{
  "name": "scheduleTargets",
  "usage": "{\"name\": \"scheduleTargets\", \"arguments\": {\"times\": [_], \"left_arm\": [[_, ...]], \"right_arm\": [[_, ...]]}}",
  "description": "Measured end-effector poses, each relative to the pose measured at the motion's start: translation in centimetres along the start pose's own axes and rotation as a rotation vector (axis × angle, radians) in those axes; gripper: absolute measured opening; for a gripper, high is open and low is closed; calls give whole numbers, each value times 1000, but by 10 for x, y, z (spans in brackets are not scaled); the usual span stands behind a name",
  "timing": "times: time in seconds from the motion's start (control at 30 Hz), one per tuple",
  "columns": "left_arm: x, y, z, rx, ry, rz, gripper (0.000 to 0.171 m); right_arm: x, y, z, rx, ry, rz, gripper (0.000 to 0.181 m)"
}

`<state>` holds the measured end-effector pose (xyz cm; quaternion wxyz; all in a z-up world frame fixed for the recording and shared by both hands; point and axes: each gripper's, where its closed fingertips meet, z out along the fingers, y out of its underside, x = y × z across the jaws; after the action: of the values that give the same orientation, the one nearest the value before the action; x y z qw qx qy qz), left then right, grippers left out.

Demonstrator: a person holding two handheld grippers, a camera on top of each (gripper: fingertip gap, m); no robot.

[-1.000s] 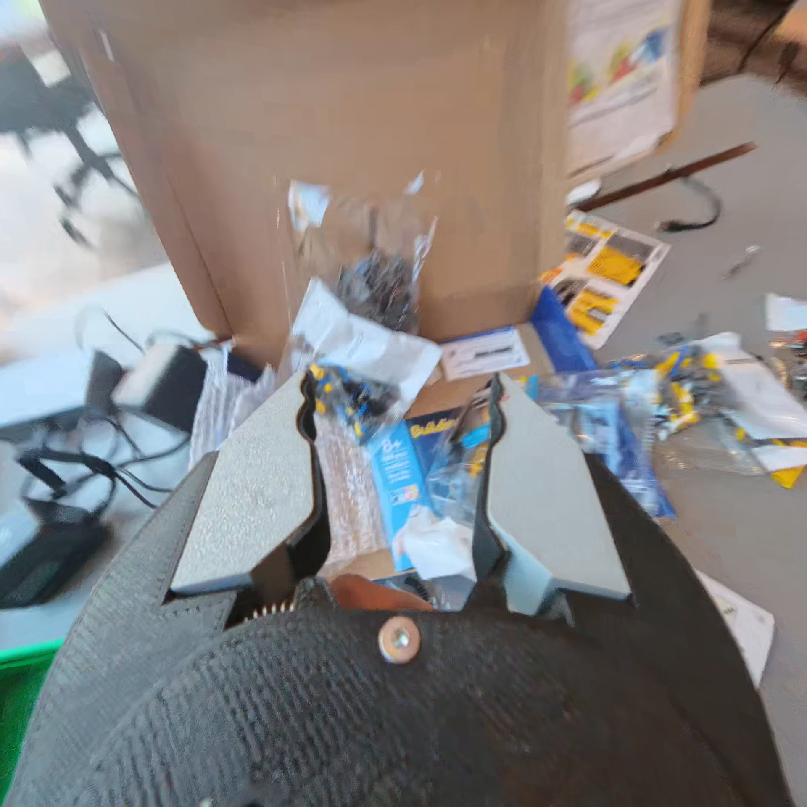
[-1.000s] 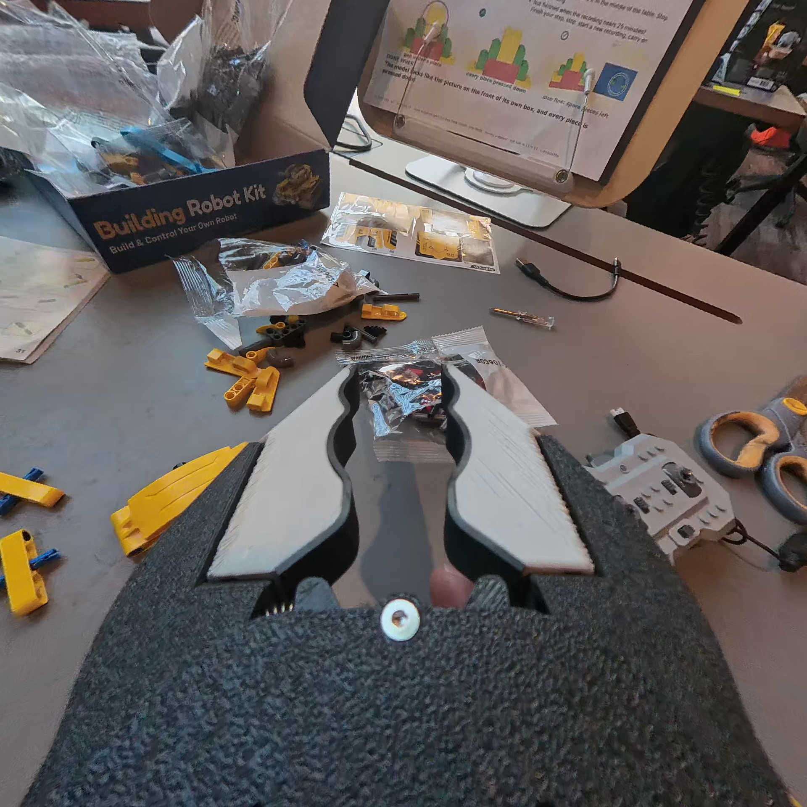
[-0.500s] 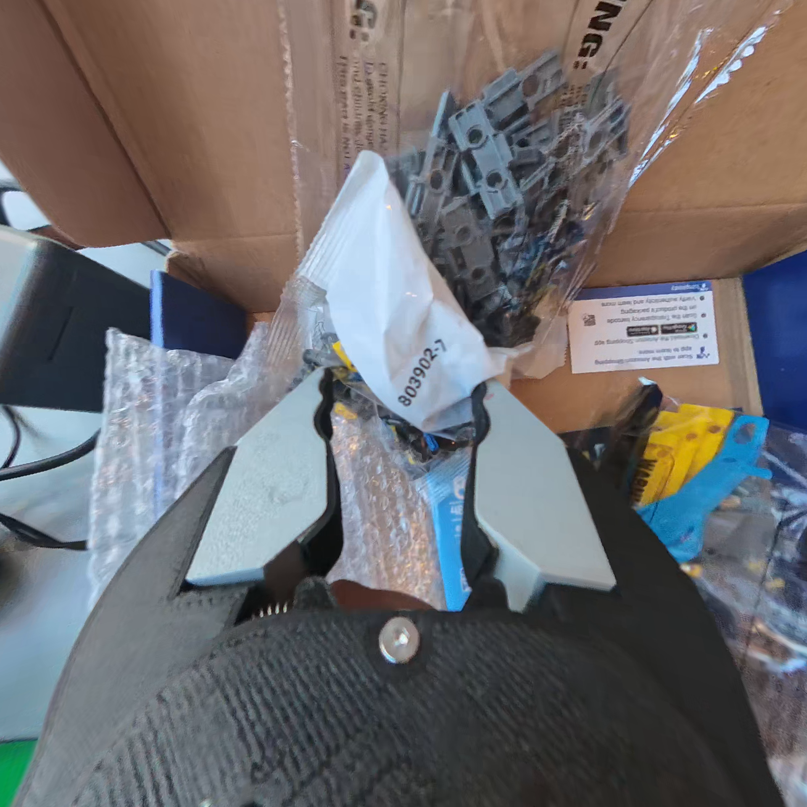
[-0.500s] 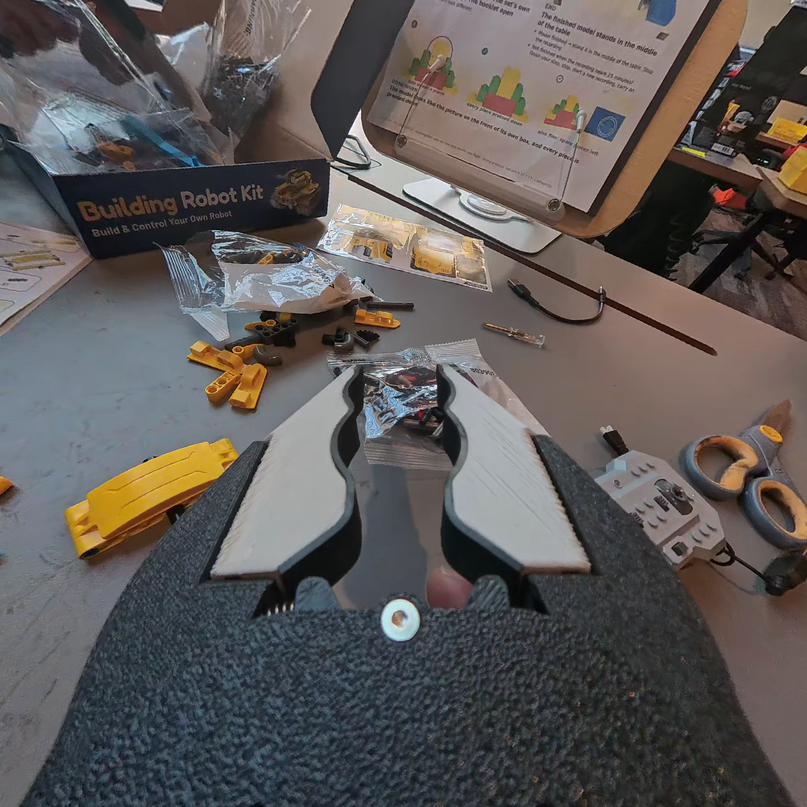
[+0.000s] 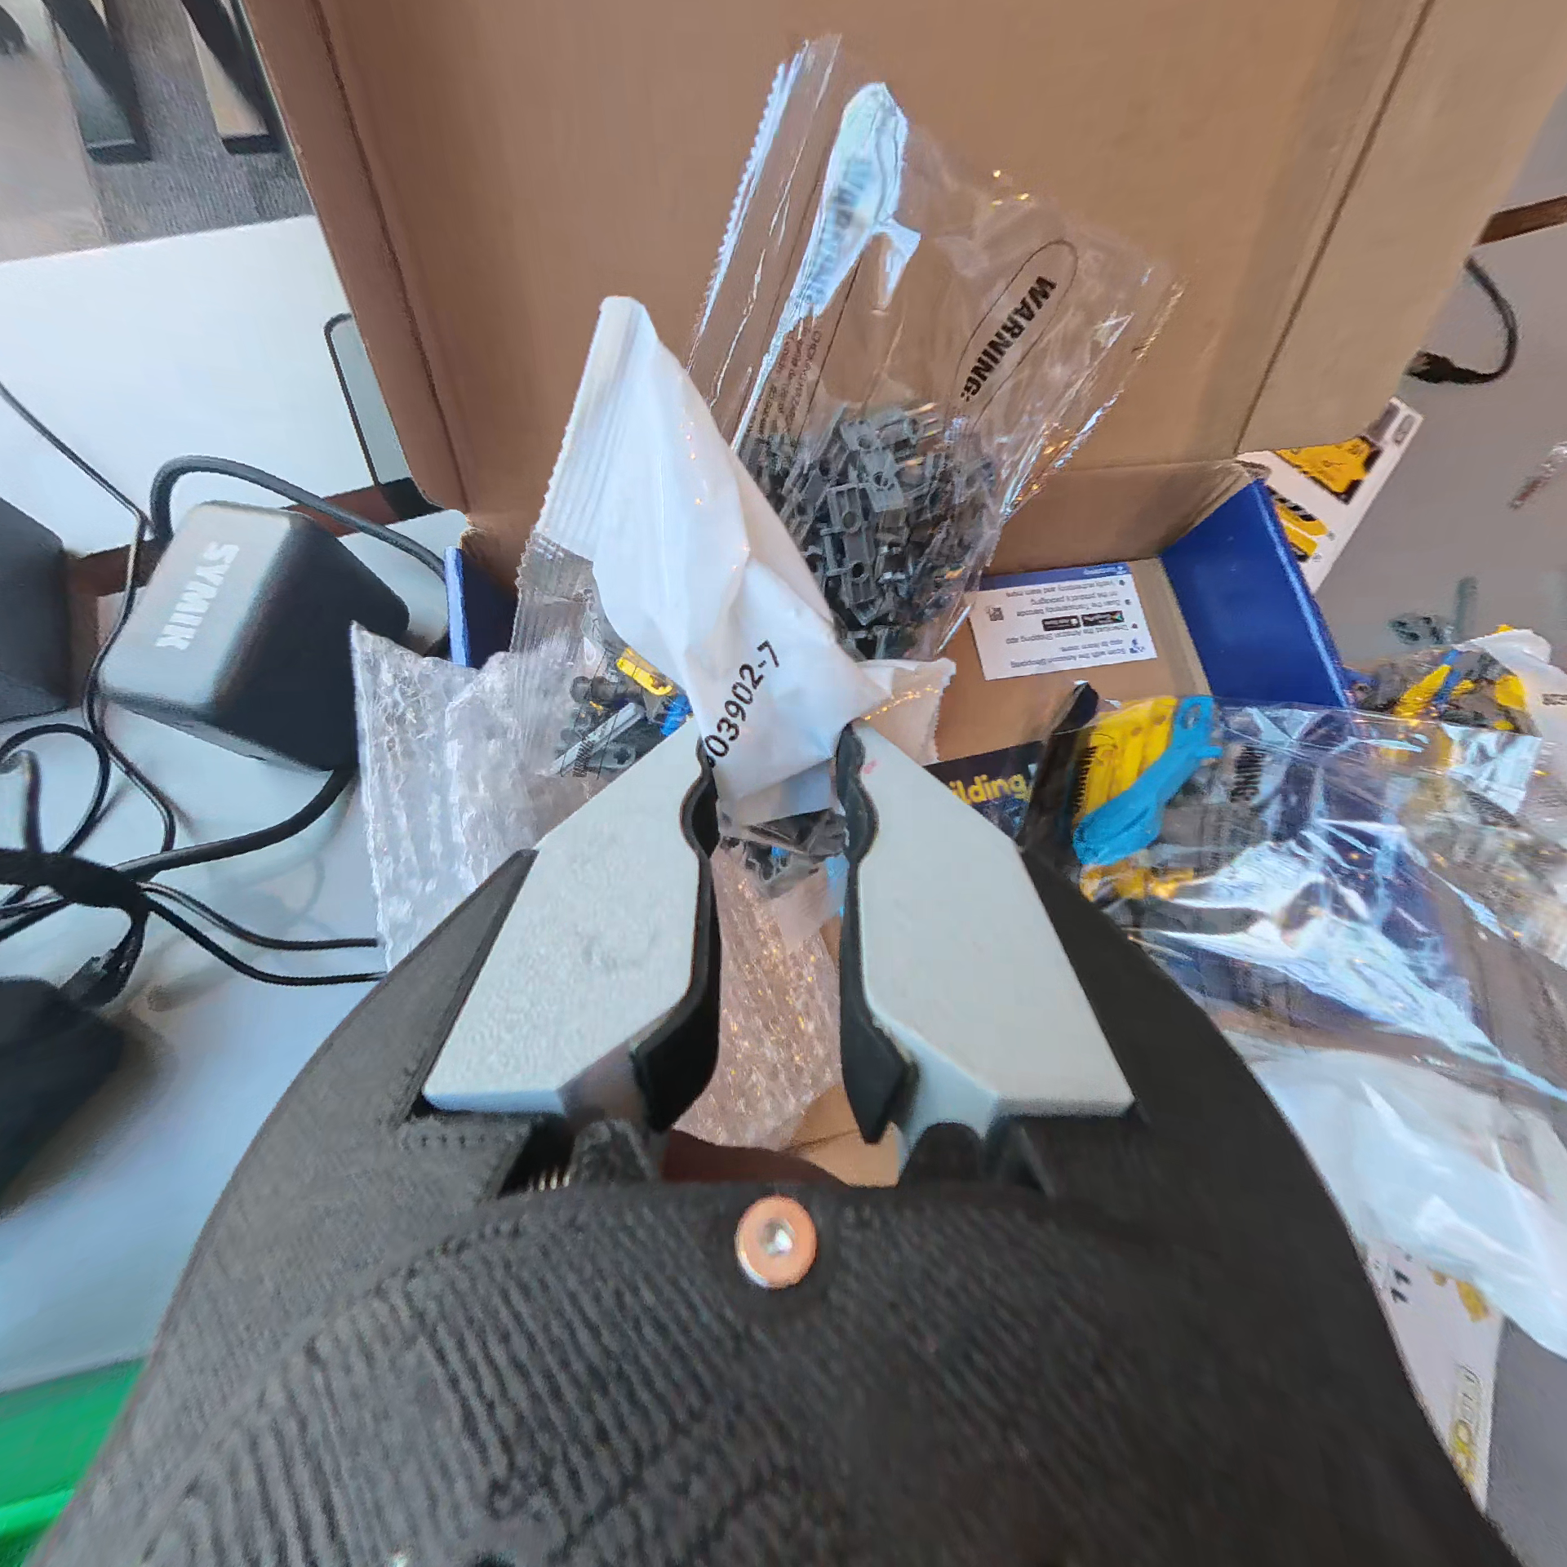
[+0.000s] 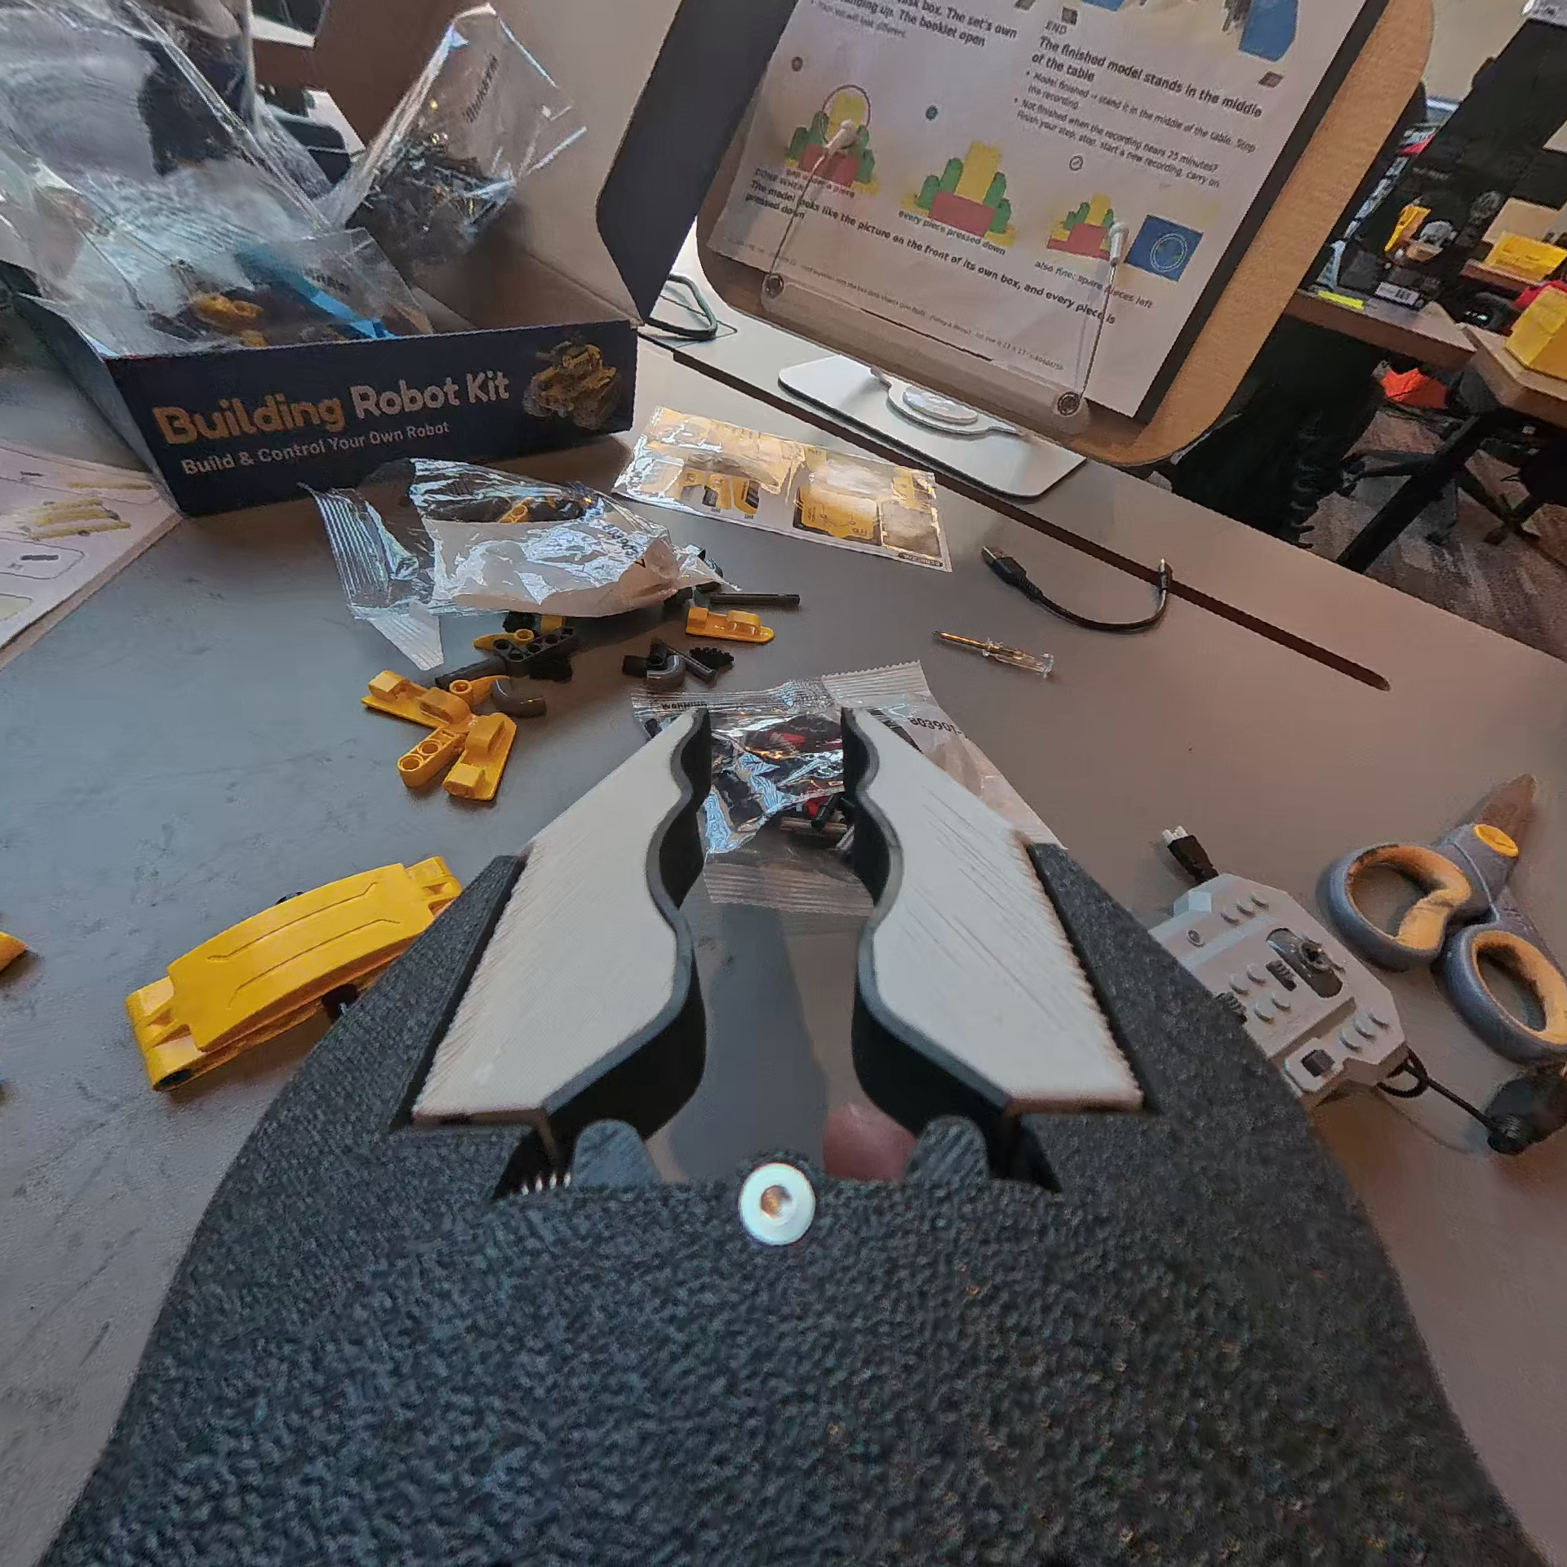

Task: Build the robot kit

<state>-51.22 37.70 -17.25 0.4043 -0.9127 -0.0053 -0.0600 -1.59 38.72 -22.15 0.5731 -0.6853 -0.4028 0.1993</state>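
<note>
In the left wrist view my left gripper (image 5: 773, 759) is shut on the lower end of a white plastic parts bag (image 5: 678, 577), held up over the open blue kit box (image 5: 1246, 593). A clear bag of grey parts (image 5: 890, 500) stands just behind it against the brown cardboard lid (image 5: 593, 170). In the right wrist view my right gripper (image 6: 773, 721) is open, and its fingertips straddle a small clear bag of dark parts (image 6: 772, 789) lying on the grey table (image 6: 170, 763).
Left view: bubble wrap (image 5: 424, 763), a black power adapter (image 5: 229, 627) with cables, and a bag of yellow and blue parts (image 5: 1136, 789). Right view: a yellow curved panel (image 6: 288, 967), loose yellow and black parts (image 6: 458, 729), a grey module (image 6: 1272, 975), scissors (image 6: 1458, 916), a screwdriver (image 6: 992, 649) and the kit box (image 6: 381, 415). Some 50 cm of space lies between my two pairs of fingers.
My left gripper moved up to the white bag in the box and closed its fingers on it. My right gripper shifted only slightly over the small bag and stayed open.
</note>
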Motion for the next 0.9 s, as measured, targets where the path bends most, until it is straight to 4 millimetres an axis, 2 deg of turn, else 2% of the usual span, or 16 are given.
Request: {"name": "scheduleTargets", "arguments": {"times": [0.2, 0.33, 0.5, 0.6, 0.67, 0.73, 0.9], "left_arm": [[21, -19, -25, 166, 99, 12, 23], [32, -26, -36, 292, 282, -157, 23], [51, -19, -49, 322, 622, -418, 23], [60, -17, -61, 353, 695, -422, 23], [78, -15, -79, 359, 815, -364, 23], [108, -7, -111, 359, 1001, -235, 23], [176, 13, -174, 375, 1251, 70, 23]], "right_arm": [[0, -1, -1, 9, 10, -13, 30], [0, -1, -1, 10, 12, -10, 30], [0, -1, -2, 15, 8, -12, 29], [-2, -1, 0, 13, -1, -23, 29], [-2, 1, 2, -5, 2, -30, 30], [-3, -1, 1, 3, 8, -49, 30], [-8, -13, -5, 40, -6, -69, 30]]}}
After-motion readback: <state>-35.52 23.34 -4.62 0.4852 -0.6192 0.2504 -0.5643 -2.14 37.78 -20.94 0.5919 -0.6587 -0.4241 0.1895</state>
